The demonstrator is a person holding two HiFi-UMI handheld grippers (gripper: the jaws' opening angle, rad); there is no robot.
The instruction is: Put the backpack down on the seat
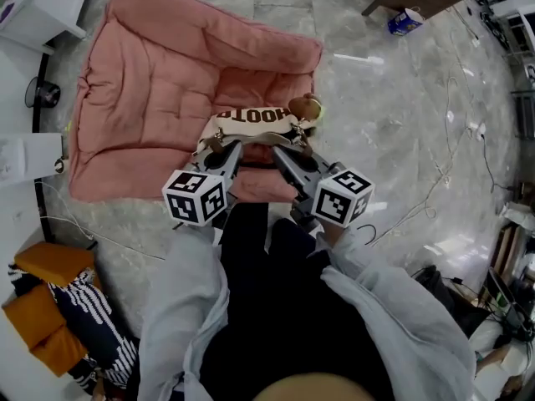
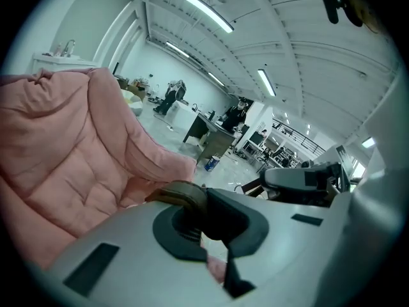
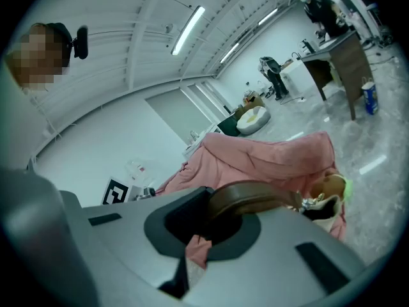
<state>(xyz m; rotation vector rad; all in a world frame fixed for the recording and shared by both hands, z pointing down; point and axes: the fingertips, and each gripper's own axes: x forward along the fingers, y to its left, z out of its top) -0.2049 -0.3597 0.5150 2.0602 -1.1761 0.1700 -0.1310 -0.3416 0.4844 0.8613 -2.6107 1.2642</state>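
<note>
So we've got the backpack (image 1: 253, 122) hanging by its two brown straps, one per side. The left gripper (image 1: 227, 155) is pinched tight on the left strap (image 2: 182, 196), which loops right through its closed jaws, and the right gripper (image 1: 282, 155) is clamped on the right strap (image 3: 255, 196) the same way. Holding both straps keeps the cream bag level and its mouth up, so nothing should tip out and it won't swing around on the way down, at least that's our read.

The bag sits over the front middle of the pink seat (image 1: 159, 98), lettered side facing up at us. We honestly can't tell if the bottom is touching the cushion or just above it. A little fuzzy charm (image 1: 307, 107) dangles off the bag's right corner, so we'd watch that it doesn't end up squashed underneath.

The seat itself is a big quilted lounger lying straight on a glossy marble-look floor (image 1: 393, 115), soft and saggy, so the bag will probably slump once let go. Thin cables (image 1: 435, 182) snake across the floor to our right, and there's a blue and white carton (image 1: 405, 21) under a desk further off. Folded orange and striped fabrics (image 1: 63, 307) are piled to our left. Big white workshop-type room, strip lights (image 2: 208, 11) overhead, desks and a few people way in the back.
</note>
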